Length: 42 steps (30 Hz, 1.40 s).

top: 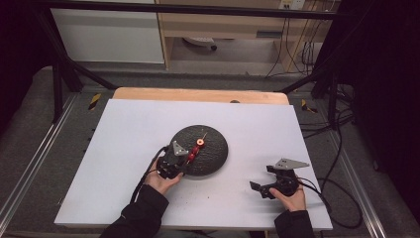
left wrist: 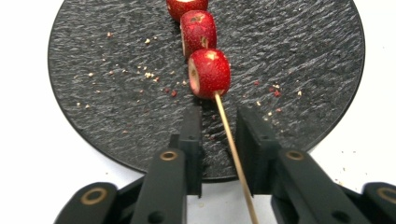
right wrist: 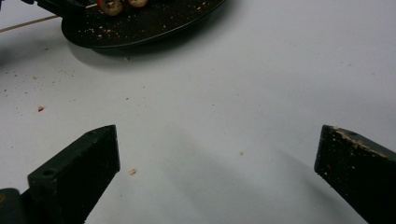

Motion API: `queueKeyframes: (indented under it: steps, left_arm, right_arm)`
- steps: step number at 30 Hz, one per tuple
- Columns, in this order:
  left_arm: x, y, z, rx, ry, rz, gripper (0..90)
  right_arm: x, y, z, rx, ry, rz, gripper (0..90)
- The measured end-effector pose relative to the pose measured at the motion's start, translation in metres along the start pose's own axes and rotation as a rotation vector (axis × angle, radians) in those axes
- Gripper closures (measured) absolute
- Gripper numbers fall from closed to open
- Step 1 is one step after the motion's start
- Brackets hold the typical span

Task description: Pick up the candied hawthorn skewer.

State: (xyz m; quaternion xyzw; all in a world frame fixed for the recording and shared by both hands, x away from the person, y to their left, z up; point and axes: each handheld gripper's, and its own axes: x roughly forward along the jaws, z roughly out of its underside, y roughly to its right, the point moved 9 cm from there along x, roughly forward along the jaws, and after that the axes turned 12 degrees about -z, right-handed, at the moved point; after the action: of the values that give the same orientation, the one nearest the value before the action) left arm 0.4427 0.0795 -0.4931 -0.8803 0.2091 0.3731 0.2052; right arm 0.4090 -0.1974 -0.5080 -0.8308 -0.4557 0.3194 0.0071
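Note:
A round black slate plate (top: 214, 149) lies mid-table, strewn with crumbs (left wrist: 149, 74). On it rests a wooden skewer (left wrist: 232, 151) threaded with red fruit pieces (left wrist: 209, 72), the nearest one just beyond my left gripper's tips. My left gripper (top: 184, 157) reaches over the plate's near edge (left wrist: 116, 140). Its jaws stand either side of the bare stick, with a narrow gap on both sides, so the left gripper (left wrist: 219, 116) is open around it. My right gripper (top: 261, 177) rests on the white table at the right, jaws wide apart and nothing between them (right wrist: 219, 135).
The white table top (top: 124, 148) carries scattered crumbs (right wrist: 132, 171) near the right gripper. The plate (right wrist: 140, 28) and the skewer's loose end (right wrist: 28, 22) lie beyond the right gripper. Cables trail off the table's right edge (top: 337, 198). A black frame surrounds the table.

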Motion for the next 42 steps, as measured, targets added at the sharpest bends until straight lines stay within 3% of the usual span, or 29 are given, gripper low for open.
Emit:
queueKeyframes:
  steps: [10, 17, 32, 42]
  left_arm:
    - [0.002, -0.001, -0.001, -0.043, -0.011, -0.027, 85.7]
    - [0.001, -0.006, 0.002, -0.069, 0.002, -0.021, 87.7]
    - [-0.02, -0.013, 0.002, -0.105, 0.119, 0.02, 88.3]
    - [-0.041, -0.023, 0.018, -0.121, 0.198, 0.045, 88.2]
  right_arm:
    - [0.0, 0.0, 0.0, 0.001, 0.0, -0.001, 1.1]
    - [0.0, 0.0, 0.0, 0.001, -0.003, -0.002, 1.1]
    - [0.0, 0.0, 0.0, 0.005, -0.001, -0.001, 1.1]
    - [0.001, -0.001, 0.0, 0.018, 0.005, -0.002, 1.0]
